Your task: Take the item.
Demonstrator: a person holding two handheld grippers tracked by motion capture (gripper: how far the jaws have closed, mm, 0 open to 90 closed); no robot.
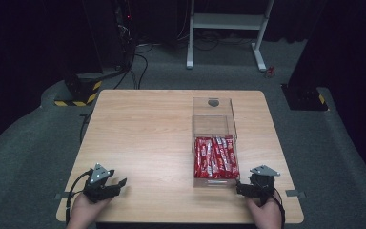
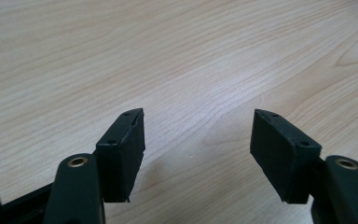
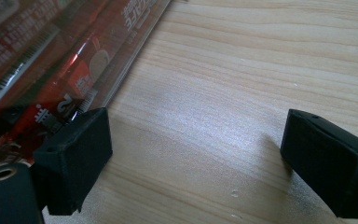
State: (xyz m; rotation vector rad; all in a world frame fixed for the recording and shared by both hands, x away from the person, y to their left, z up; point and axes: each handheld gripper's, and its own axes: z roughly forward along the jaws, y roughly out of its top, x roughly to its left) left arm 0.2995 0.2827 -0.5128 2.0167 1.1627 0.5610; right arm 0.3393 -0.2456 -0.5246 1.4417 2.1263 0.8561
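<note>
Red snack packets (image 1: 216,157) are lying in the near end of a clear plastic box (image 1: 213,119) at the table's (image 1: 147,138) right. Right gripper (image 1: 246,189) is sitting just beside its near corner, jaws apart, empty; left gripper (image 1: 117,183) is resting near-left, jaws apart, empty.

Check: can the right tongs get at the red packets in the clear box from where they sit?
Probably yes. The right tongs sit open beside the near corner of the clear box, and the red packets lie in its near half. The box wall stands between, so they likely must go over it.
</note>
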